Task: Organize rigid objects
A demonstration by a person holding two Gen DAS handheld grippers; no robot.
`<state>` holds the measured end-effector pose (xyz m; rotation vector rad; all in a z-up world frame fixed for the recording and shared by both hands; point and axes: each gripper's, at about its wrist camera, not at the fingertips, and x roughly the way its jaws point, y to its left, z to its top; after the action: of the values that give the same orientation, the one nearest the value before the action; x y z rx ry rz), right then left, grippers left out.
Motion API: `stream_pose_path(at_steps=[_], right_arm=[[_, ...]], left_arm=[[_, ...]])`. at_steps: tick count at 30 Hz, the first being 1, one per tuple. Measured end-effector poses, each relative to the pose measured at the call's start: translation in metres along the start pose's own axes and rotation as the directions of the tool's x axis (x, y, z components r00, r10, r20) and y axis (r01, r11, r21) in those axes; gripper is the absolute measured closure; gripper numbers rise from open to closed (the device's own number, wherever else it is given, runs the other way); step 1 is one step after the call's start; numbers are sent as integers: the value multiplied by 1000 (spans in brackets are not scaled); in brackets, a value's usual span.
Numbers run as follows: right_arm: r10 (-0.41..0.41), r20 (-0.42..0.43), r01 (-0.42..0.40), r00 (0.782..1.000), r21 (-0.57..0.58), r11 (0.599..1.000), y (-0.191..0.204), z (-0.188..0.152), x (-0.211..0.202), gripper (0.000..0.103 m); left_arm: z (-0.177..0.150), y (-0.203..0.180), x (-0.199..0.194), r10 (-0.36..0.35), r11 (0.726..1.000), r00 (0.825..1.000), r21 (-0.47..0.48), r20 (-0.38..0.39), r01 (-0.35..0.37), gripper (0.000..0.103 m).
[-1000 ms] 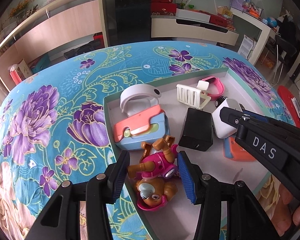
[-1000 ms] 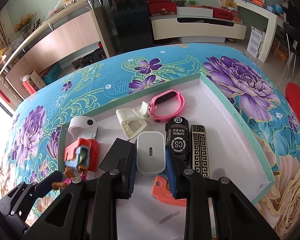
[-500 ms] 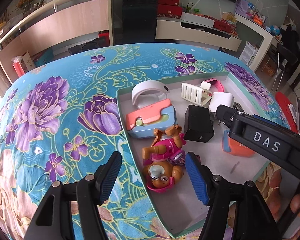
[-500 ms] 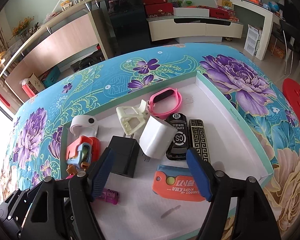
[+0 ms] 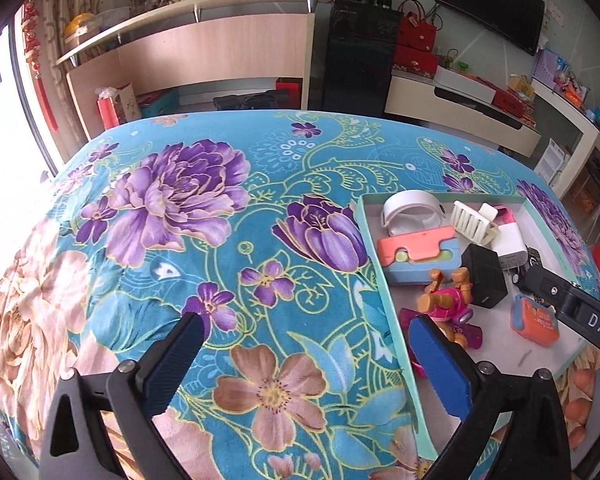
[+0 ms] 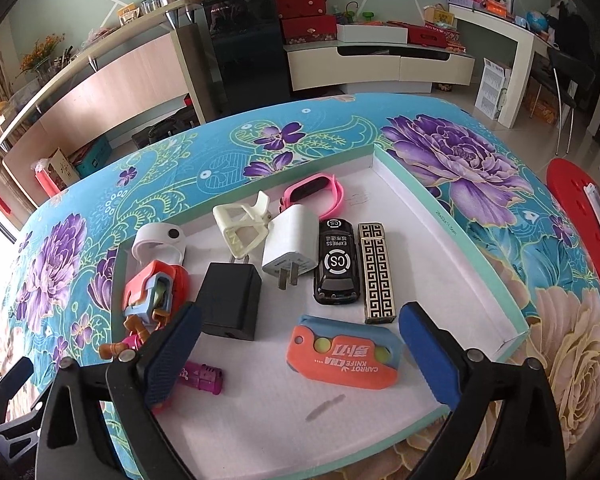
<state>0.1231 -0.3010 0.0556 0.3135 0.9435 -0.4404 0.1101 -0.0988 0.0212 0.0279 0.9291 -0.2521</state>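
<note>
A shallow teal-rimmed tray [image 6: 452,216] on the flowered cloth holds the rigid items. Among them are a white charger [image 6: 290,240], a black charger [image 6: 230,300], a black toy car [image 6: 336,264], a patterned lighter [image 6: 376,272] and an orange toy knife [image 6: 344,354]. My right gripper [image 6: 300,312] hovers over the tray's near half, its jaws opening. The toy knife lies between them and no pad touches it. My left gripper [image 5: 305,322] hangs above bare cloth left of the tray, jaws opening on nothing. A toy dog figure [image 5: 446,304] lies in the tray beside its right finger.
Further back in the tray lie a pink band [image 6: 316,196], a cream clip [image 6: 242,226], a white ring stand [image 6: 160,242] and an orange-and-blue toy [image 6: 154,290]. A red stool [image 6: 580,232] stands off the table's right side. Shelves and cabinets line the far wall.
My left gripper let go of the dog figure and drew away leftward off the tray, jaws spreading. My right gripper released the white charger, which now lies tilted on the tray.
</note>
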Motion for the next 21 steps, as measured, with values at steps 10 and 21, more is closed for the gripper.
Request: stream_pose_path(at_steps=[10,21], right_arm=[[26,23,-25,999,-49,998,3,-32,-25,4],[-1,26,3,1000,-76,997,1,-70,-48,4]], left_arm=[[-22,13,-22,1,997,996,-72,84,5,0],[-46,20,-55,36,999,987,-23,154,-33,0]])
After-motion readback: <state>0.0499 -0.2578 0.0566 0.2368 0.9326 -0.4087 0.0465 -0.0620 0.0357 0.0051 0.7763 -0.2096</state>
